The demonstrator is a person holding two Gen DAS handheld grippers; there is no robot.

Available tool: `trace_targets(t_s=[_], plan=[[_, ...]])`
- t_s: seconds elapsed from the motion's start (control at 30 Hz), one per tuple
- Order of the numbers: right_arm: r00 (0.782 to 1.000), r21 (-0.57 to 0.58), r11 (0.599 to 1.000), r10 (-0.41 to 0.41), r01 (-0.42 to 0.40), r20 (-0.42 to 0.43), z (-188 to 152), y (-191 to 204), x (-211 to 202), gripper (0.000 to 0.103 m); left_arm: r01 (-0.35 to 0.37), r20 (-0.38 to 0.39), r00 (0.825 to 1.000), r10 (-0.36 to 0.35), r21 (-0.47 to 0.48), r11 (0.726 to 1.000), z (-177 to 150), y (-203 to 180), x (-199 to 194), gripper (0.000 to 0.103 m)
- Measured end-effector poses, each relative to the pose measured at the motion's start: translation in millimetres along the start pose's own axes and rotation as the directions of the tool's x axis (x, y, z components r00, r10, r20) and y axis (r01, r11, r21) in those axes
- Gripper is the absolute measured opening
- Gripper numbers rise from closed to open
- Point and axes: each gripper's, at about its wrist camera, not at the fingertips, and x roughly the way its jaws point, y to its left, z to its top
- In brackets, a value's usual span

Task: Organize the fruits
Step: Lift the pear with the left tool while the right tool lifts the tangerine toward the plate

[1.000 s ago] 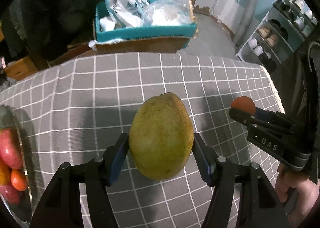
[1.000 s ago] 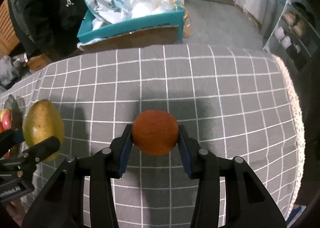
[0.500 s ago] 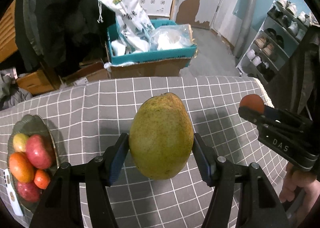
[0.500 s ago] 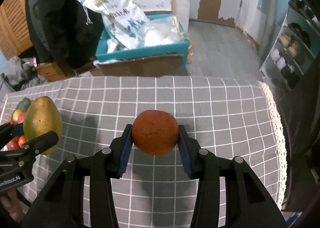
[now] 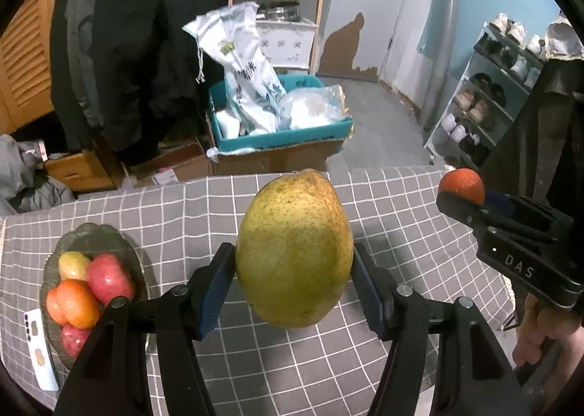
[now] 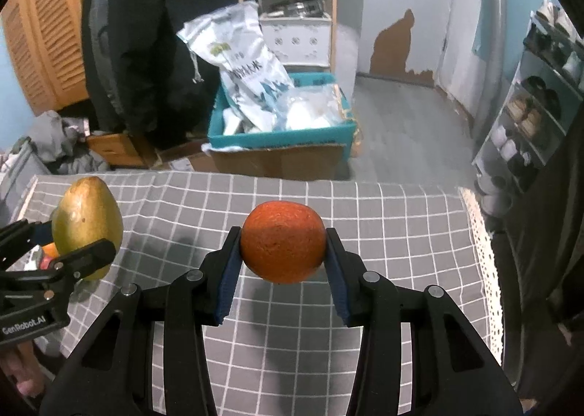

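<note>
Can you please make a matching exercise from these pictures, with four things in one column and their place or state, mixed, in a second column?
Things:
1. mango
2. orange
3. plate
4. teal box

Places:
A. on the floor beyond the table
B. clamped in the right gripper
C. on the checked cloth, holding fruit
D. clamped in the left gripper

Pairs: 1-D, 2-B, 3-C, 4-A

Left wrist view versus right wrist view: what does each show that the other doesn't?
Only the left wrist view shows the glass plate in full, with its red, orange and yellow fruit. Only the right wrist view shows the tablecloth's lace edge. Both show the left tool clamping the mango and the right tool clamping the orange.
</note>
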Motion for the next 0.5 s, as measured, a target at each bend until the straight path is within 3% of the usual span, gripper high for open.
trace_targets(t_s=[0.5], plan=[[0.993, -0.070, 0.996, 0.062, -0.055, 0.101, 13.7, 43.6, -46.5, 0.043, -0.019, 0.100, 0.995, 0.020, -0.012, 1.000, -6.1, 17.9, -60.1, 0.065]])
